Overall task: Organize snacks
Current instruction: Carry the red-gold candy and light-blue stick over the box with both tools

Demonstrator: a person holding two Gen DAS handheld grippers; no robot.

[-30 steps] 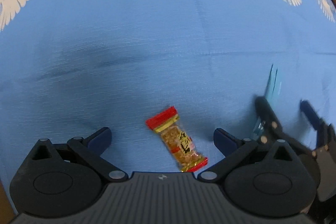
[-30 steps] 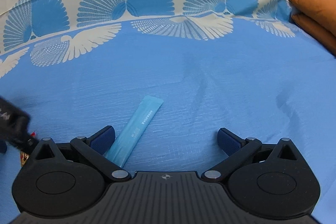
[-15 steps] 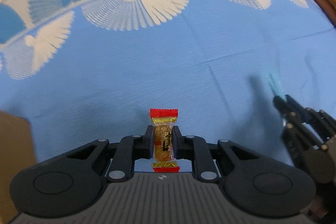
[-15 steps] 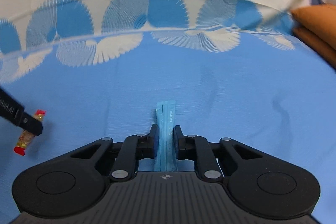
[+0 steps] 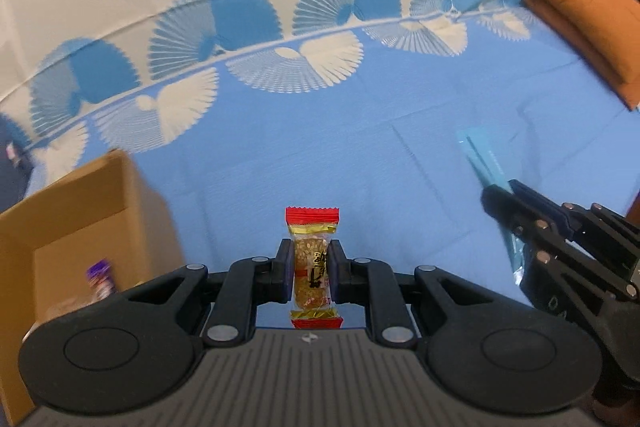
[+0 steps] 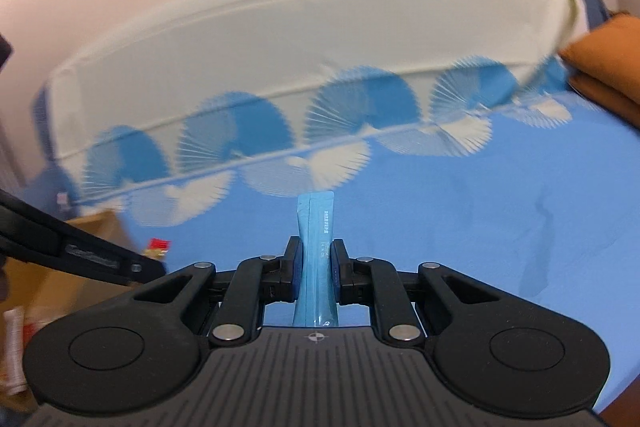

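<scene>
Two snacks airborne now. A second ago both lay on the blue cloth (image 5: pixel 280 155) with my jaws wide; both got pinched half a second back. Left of the cardboard box (image 5: pixel 76 211) nothing matters (box already holds a purple packet (image 5: pixel 100 277)). Right of the box, left gripper (image 5: pixel 311 269) is clamped on the peanut bar (image 5: pixel 312 267), lifted. Further right, right gripper (image 6: pixel 316 267) is clamped on the blue stick sachet (image 6: pixel 317 239). Box has just come into view, so I reckon drop-off is next.
</scene>
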